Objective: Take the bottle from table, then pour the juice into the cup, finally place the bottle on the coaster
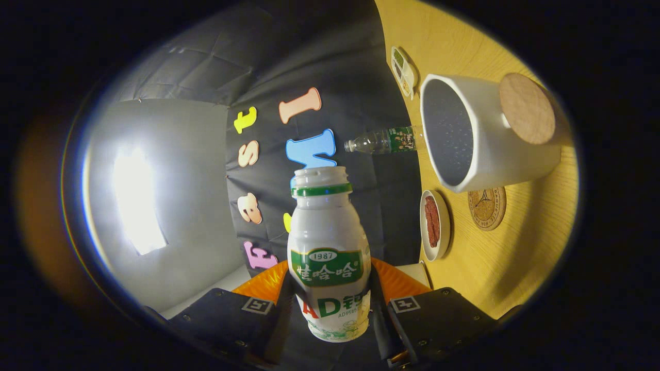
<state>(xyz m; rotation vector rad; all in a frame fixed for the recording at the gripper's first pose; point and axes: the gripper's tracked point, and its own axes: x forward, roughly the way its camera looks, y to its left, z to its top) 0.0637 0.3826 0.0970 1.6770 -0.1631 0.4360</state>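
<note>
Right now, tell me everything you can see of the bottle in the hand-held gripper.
The bottle is small, white and plastic-looking, with a green neck ring, a green label band and an uncapped mouth. The hand-held gripper is shut on its lower body, one finger on each side. It is lifted off the table and tipped sideways relative to it, mouth not yet at the cup. Contents cannot be seen.

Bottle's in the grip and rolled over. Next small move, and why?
Probably carry the bottle toward the white cup until its open mouth sits over the cup's rim, then tip further. The hand-held gripper is shut on the bottle, both fingers pressing its lower body. The cap is off, and the mouth is short of the cup, apart from it. The cork coaster lies beside the cup for afterwards.
</note>
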